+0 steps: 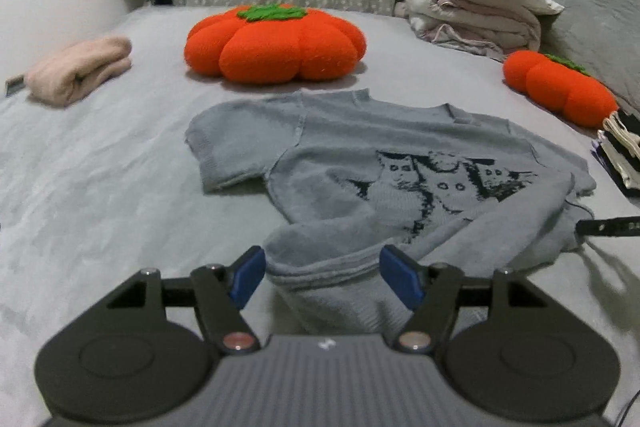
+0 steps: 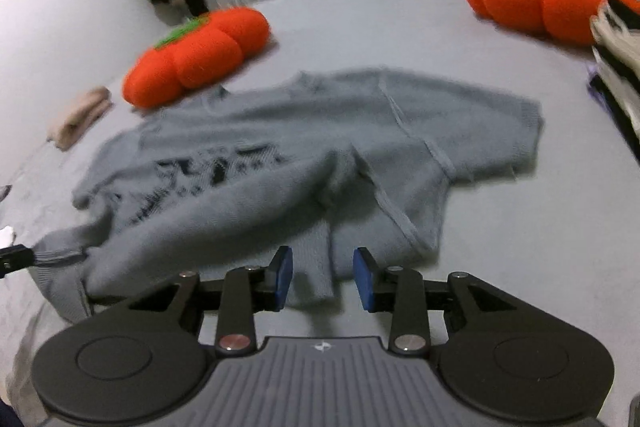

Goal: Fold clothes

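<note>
So: one grey sweater (image 1: 400,163) on the bed (image 1: 100,155), hem bunched between spread left gripper (image 1: 322,275) fingers; right gripper (image 2: 322,277) spread too. Two pumpkin cushions (image 1: 276,43) behind; bare bed left.

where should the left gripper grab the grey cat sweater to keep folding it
Grip the ribbed bottom hem of the grey cat sweater, the raised fold sitting between the open fingers of the left gripper. Come in low from the near edge of the bed; the hem bunches up off the sheet there, giving both pads cloth to pinch.
</note>
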Available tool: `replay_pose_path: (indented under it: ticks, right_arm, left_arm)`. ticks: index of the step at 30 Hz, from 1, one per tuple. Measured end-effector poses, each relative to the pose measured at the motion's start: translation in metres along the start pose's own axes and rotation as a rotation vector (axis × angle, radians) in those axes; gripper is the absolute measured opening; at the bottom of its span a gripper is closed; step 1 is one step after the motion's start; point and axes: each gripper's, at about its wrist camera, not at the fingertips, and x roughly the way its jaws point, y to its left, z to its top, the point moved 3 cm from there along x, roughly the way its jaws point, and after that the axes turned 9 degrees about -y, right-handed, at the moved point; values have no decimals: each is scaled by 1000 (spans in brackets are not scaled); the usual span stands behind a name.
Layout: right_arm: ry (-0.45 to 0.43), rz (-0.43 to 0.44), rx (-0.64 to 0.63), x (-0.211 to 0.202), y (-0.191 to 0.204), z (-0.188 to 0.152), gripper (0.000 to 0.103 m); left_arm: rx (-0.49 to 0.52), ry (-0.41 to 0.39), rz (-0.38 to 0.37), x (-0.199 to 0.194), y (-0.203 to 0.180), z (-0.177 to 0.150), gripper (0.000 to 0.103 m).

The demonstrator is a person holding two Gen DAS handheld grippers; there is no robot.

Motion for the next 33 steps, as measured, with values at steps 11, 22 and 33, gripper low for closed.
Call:
replay_pose_path:
  ticks: [11, 22, 33]
  right_arm:
    - [-36, 6, 22, -5, 15, -5, 10]
    - [-172, 77, 107, -51, 11, 9, 10]
    - [-312, 97, 148, -88, 4, 20, 9]
  left_arm:
    - [409, -32, 14, 19, -40, -22, 65]
    - [533, -53, -106, 17, -43, -21, 58]
    - [366, -49, -24, 8, -26, -12, 8]
